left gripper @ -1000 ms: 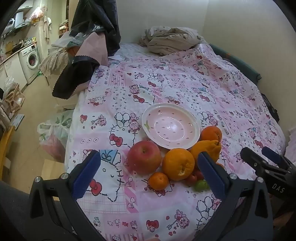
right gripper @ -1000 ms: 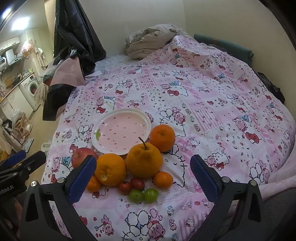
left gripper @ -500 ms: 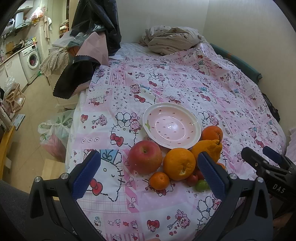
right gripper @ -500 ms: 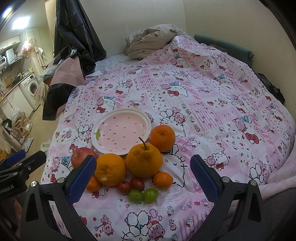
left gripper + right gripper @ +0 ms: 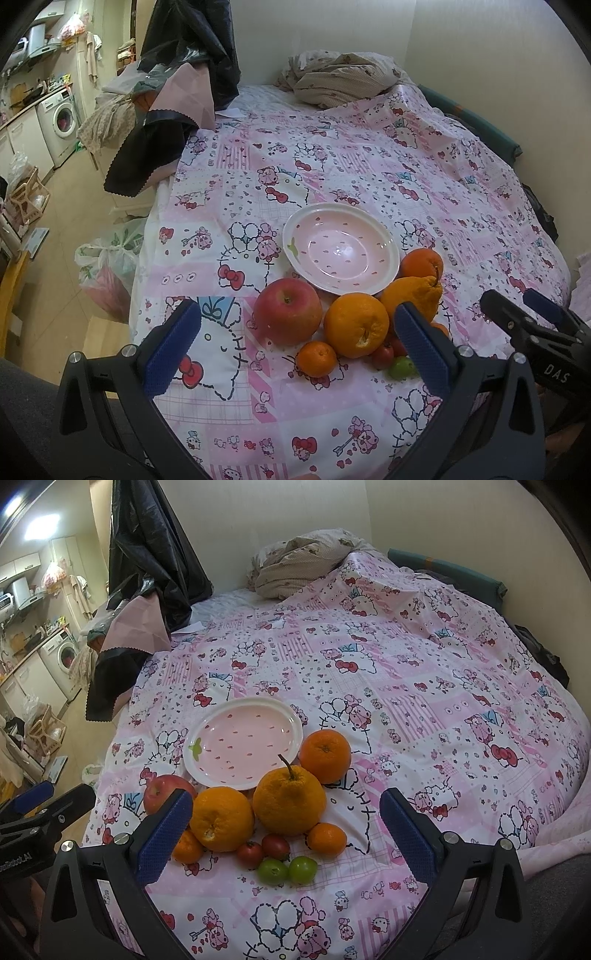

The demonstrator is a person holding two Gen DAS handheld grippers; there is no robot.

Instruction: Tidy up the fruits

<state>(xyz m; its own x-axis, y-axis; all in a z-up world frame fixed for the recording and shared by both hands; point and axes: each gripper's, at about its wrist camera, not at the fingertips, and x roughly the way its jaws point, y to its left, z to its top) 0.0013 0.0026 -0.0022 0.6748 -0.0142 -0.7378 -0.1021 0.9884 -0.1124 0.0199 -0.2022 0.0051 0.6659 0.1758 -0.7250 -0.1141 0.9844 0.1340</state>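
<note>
A pink plate (image 5: 341, 249) (image 5: 243, 742) lies empty on the pink patterned bedspread (image 5: 369, 155). In front of it sit a red apple (image 5: 287, 311) (image 5: 162, 792), a large orange (image 5: 356, 325) (image 5: 221, 819), a knobbly stemmed citrus (image 5: 413, 293) (image 5: 289, 799), a round orange (image 5: 325, 755), two small mandarins (image 5: 317, 359) (image 5: 327, 840), two red tomatoes (image 5: 275, 846) and two green fruits (image 5: 287, 869). My left gripper (image 5: 299, 343) is open and empty above the apple and orange. My right gripper (image 5: 284, 830) is open and empty above the fruit pile.
A crumpled blanket (image 5: 340, 77) lies at the head of the bed by the wall. Dark and pink clothes (image 5: 173, 107) hang over the bed's left edge. A plastic bag (image 5: 107, 266) stands on the floor to the left. A washing machine (image 5: 59, 122) stands far left.
Both grippers have drifted very slightly; the fruit and plate have not moved. Both grippers stay open.
</note>
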